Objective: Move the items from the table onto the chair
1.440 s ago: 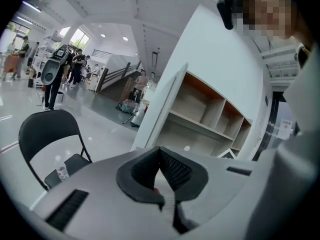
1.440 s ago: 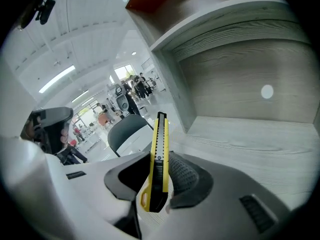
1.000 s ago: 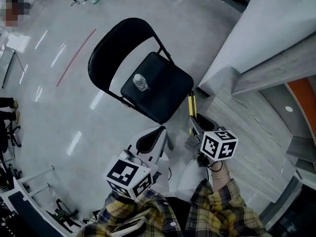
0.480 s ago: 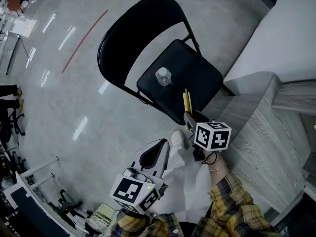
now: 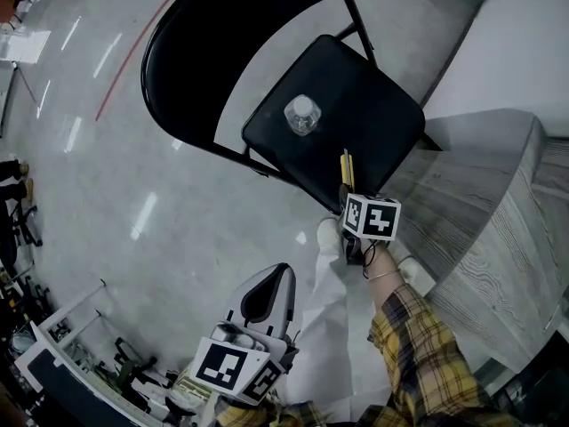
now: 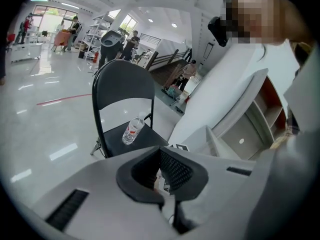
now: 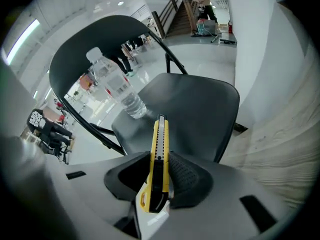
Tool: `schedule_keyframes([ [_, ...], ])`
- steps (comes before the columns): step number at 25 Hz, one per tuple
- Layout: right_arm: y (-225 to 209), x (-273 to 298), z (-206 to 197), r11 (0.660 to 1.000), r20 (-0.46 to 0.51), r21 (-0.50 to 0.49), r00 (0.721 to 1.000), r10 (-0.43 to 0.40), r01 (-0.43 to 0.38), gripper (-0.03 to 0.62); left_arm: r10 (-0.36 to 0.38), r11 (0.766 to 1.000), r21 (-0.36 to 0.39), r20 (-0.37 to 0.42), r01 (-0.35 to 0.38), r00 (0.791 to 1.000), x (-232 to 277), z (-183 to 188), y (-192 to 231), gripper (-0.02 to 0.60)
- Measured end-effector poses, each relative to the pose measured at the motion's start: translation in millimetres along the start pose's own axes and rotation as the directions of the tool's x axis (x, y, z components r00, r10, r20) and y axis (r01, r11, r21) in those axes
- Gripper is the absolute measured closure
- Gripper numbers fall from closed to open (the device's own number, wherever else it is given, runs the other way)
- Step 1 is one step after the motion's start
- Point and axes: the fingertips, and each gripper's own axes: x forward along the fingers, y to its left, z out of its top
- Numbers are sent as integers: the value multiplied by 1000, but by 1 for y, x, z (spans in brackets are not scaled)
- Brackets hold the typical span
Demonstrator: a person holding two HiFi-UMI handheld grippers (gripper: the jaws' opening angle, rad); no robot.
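Note:
A black folding chair [image 5: 373, 114] stands on the shiny floor, with a clear water bottle [image 5: 302, 115] upright on its seat. My right gripper [image 5: 348, 194] is shut on a yellow utility knife [image 5: 347, 169], whose tip reaches over the seat's near edge. In the right gripper view the knife [image 7: 160, 154] stands on edge between the pads of my right gripper [image 7: 161, 176], pointing at the bottle [image 7: 117, 86] and the seat [image 7: 200, 104]. My left gripper [image 5: 267, 296] hangs low and back from the chair, shut and empty. Its own view shows the chair [image 6: 125, 91] and the bottle [image 6: 131, 130] ahead.
A grey wood-grain stepped platform [image 5: 484, 203] lies right of the chair, below a white panel [image 5: 511, 56]. A red line [image 5: 133, 56] crosses the floor at the far left. Racks and gear [image 5: 62, 354] sit at the lower left. People stand far off in the left gripper view.
My right gripper has carried the knife forward, from beside the platform to the seat's near edge. The chair has grown larger in view. The left gripper has dropped back toward the bottom.

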Motion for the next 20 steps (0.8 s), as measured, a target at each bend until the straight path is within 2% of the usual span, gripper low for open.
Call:
schedule_keyframes([
  [7,-19,45,-18,995,-53,-25,994,-93,92,468,19,1000,-10,-10,-19,1000,11,-8,26,577],
  [12,-26,46,-20,991,-32,1,990,-135,135,467,12,1000,-4,-5,-12,1000,20,-4,24,577],
  [15,-21,33,-7,992,24,31,992,-121,120,467,-12,1000,14,-8,12,1000,25,1,14,577],
  [20,7,5,17,997,97,71,995,-30,23,467,-39,998,45,14,38,999,29,11,4,577],
])
